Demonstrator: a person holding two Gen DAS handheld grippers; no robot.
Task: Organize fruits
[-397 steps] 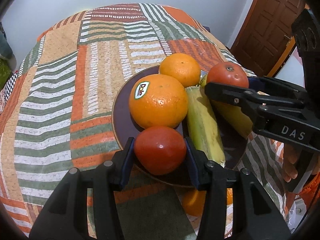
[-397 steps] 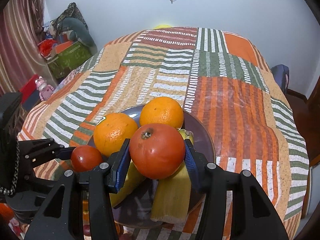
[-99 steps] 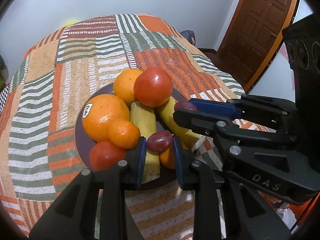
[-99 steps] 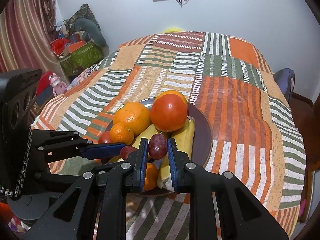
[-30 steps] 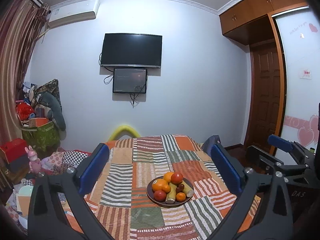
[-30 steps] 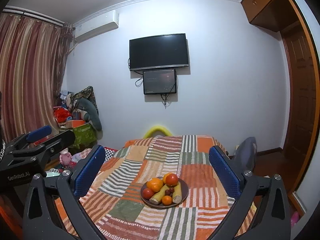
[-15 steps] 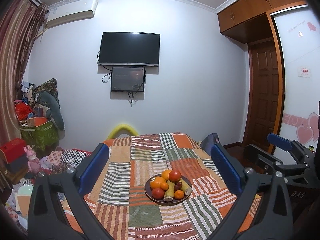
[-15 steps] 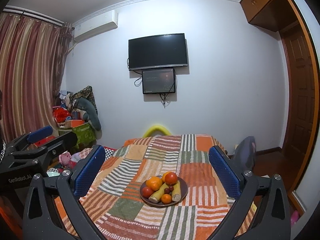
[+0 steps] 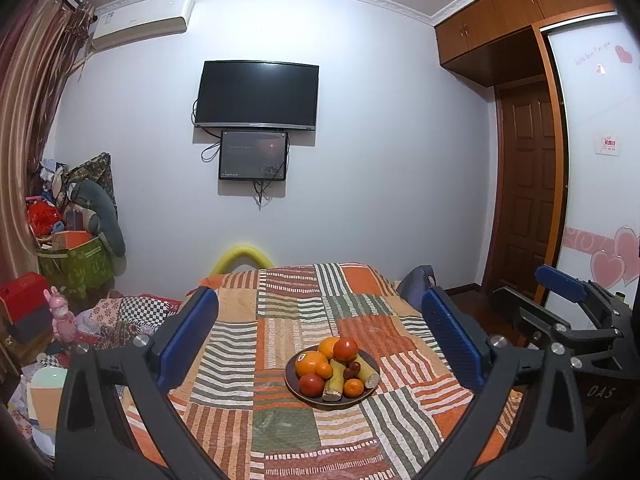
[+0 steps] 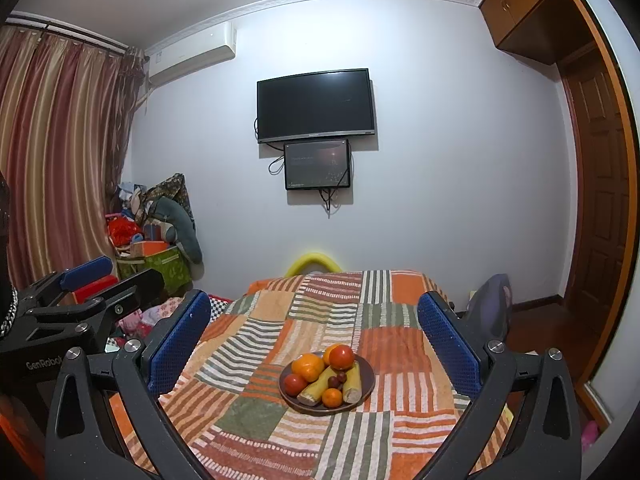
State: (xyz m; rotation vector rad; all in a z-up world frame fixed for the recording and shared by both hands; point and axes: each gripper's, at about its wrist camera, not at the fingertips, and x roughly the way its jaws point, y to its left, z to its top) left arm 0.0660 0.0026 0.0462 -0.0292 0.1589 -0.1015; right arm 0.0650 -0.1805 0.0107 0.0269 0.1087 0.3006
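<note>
A dark round plate (image 9: 298, 392) (image 10: 365, 394) sits in the middle of a patchwork tablecloth (image 9: 236, 364) (image 10: 248, 400). It holds oranges (image 9: 308, 363), tomatoes (image 9: 345, 349), small tangerines, two yellow-green sugarcane pieces (image 9: 334, 380) and dark grapes (image 9: 352, 369). My left gripper (image 9: 320, 332) is wide open and empty, held well back from the plate. My right gripper (image 10: 314, 328) is also wide open and empty, far back. Each gripper shows at the edge of the other's view.
Two wall screens (image 9: 258, 96) hang on the far wall. Clutter of bags and boxes (image 9: 76, 256) fills the left corner by striped curtains (image 10: 52, 168). A wooden door (image 9: 524, 188) stands at the right. A chair back (image 10: 494, 296) stands at the table's right side.
Both grippers let go of grapes on the plate, opened wide and pulled far back and up. Over the last second the view has barely shifted.
</note>
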